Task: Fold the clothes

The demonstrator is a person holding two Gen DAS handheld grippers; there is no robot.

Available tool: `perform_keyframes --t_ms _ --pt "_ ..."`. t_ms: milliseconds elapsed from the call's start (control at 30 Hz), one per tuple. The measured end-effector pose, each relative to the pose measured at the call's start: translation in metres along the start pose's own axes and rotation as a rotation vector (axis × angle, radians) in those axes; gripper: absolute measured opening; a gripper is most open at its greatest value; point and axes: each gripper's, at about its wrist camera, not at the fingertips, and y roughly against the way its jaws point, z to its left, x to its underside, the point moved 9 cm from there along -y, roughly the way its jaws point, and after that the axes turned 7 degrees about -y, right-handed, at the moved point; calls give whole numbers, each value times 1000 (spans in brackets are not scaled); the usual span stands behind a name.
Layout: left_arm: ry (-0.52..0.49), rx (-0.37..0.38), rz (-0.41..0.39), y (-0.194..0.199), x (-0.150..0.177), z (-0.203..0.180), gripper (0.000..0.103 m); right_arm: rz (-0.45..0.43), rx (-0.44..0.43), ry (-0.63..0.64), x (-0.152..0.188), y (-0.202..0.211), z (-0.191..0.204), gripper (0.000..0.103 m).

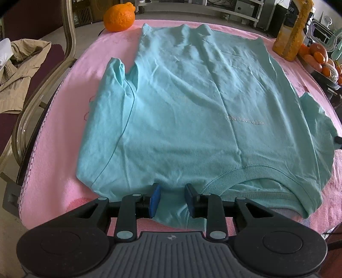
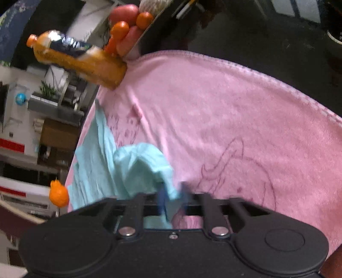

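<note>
Work surface: pink blanket (image 1: 64, 175), spread over the table.

Task item: light teal T-shirt (image 1: 192, 119), laid flat, front up, collar nearest the left wrist camera, hem at the far end. Pale "KEEP SMILING" print on the chest (upside down in this view). One sleeve (image 1: 115, 85) folded inward along its side of the body; other sleeve extended to the opposite edge of the frame.

Left gripper (image 1: 171, 198): blue pads (image 1: 155, 200) at the shoulder edge beside the ribbed collar, partly parted, with teal fabric lying in the gap. Pad contact on the cloth not resolvable.

Right gripper (image 2: 172, 198): jaws brought close together, clamped on a bunched piece of the T-shirt (image 2: 145, 171) (most likely the sleeve end), cloth raised off the blanket in a peak. Right wrist view blurred and strongly tilted.

Surroundings: large orange (image 1: 119, 17) at the far corner of the blanket near the hem; bottle of orange juice (image 2: 81, 57) standing at the opposite far corner; tray of oranges and other fruit (image 2: 128, 30) just beyond the bottle; tan garment (image 1: 19, 70) on a chair beside the table.
</note>
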Motion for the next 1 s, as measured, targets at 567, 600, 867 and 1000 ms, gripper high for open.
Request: perform_keyframes --t_ms 567,600,867,1000 --pt "-12 -8 -4 -3 1 1 30 -152 75 151 -22 42 -10 30" --pt "-11 -9 -5 -3 1 1 30 -168 58 116 -29 46 -12 30" --pt "-16 -5 -11 -3 1 1 30 -45 14 26 -35 9 -15 30" --pt "-18 0 -16 -3 2 1 30 -68 -31 38 -29 10 -3 12"
